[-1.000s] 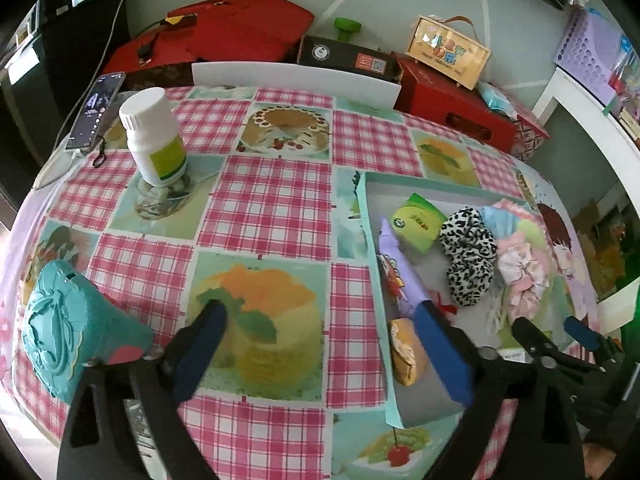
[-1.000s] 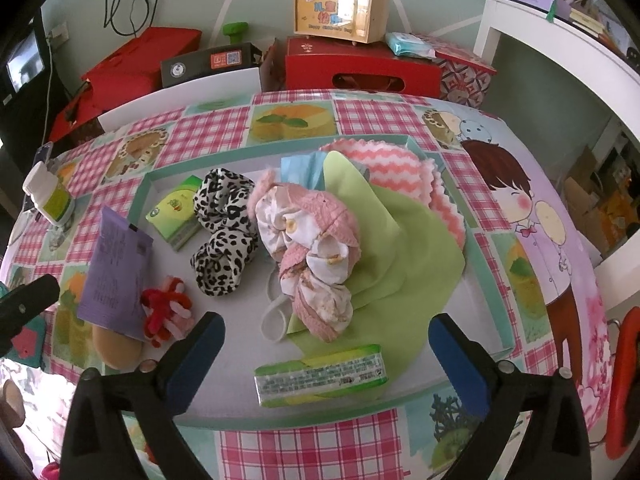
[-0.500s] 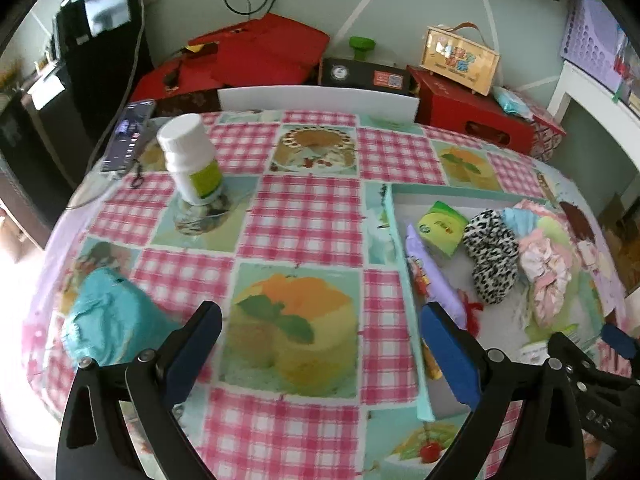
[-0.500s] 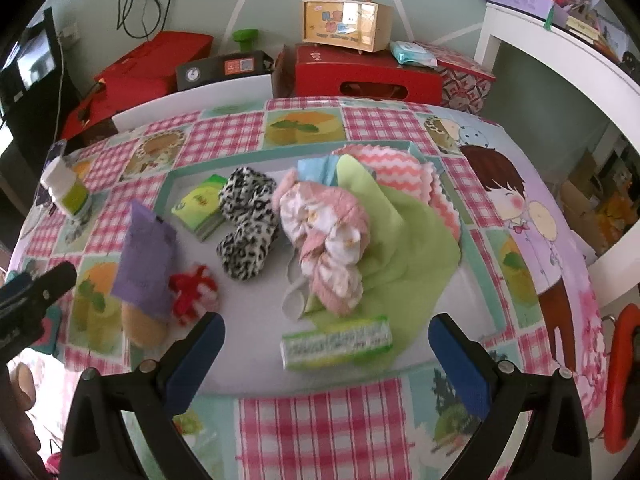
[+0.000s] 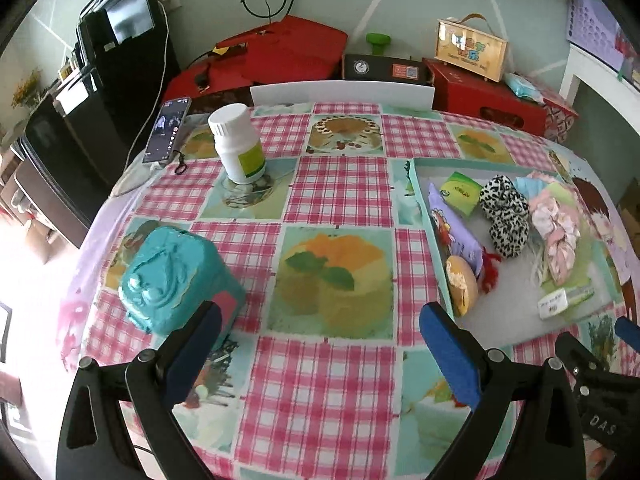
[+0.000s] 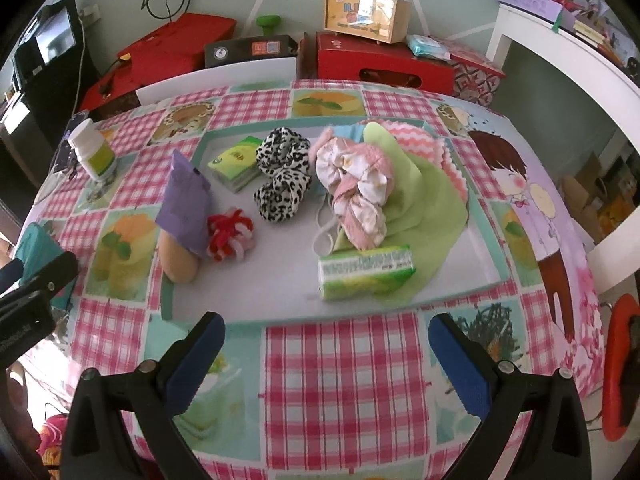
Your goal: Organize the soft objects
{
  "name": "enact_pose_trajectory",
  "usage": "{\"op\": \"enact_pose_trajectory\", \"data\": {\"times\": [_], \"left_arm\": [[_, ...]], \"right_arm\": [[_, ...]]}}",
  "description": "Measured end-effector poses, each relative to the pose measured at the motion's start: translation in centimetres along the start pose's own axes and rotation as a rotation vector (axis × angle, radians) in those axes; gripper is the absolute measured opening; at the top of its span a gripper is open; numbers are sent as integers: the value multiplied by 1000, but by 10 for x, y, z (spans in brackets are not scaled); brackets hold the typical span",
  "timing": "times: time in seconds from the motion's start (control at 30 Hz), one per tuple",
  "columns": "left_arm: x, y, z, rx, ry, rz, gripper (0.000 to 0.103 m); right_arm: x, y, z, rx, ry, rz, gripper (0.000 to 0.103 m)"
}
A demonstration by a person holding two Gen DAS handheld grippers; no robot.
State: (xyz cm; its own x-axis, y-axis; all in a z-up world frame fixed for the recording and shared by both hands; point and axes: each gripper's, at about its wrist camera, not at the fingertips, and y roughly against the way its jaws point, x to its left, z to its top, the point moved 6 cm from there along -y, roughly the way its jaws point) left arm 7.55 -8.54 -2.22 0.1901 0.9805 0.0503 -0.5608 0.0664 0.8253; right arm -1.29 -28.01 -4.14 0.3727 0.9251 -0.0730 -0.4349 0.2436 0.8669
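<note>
Both grippers have drawn back since the earlier frames, so more checked tablecloth [image 6: 340, 380] now lies before them. Right gripper [image 6: 326, 354] hangs with jaws wide apart and empty; left gripper [image 5: 320, 344] likewise, spread and holding nothing. Just ahead of the right jaws sits the shallow teal-rimmed tray [image 6: 486, 248], holding a crinkly green tissue pack [image 6: 366, 272] nearest, then a red-and-white yarn pompom [image 6: 230, 234], a purple packet [image 6: 186, 208], a pink cloth bundle [image 6: 358, 184] on green felt [image 6: 436, 208], and leopard scrunchies [image 6: 284, 176] farther on. Beside the left gripper's left jaw stands a turquoise embossed box [image 5: 172, 280]; a white bottle [image 5: 238, 144] stands far ahead
</note>
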Motion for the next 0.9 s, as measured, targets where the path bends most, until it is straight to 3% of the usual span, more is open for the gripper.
{"op": "enact_pose_trajectory", "data": {"times": [0.13,0.27,0.43,0.9], "left_arm": [[5,4,-9,14,-51,76,99],[9,8,-20,15,-47,56,99],[11,13,-29,6,-78,101,99],[17,22,-41,-36,-52,66,99]], "right_arm": [[-2,1,-7,6,-15,-6,103],[-3,3,-12,-4,-30,-2,103],[-1,7,-14,-24,-32,-13,103],[7,11,-18,-78,-7,-28,103]]}}
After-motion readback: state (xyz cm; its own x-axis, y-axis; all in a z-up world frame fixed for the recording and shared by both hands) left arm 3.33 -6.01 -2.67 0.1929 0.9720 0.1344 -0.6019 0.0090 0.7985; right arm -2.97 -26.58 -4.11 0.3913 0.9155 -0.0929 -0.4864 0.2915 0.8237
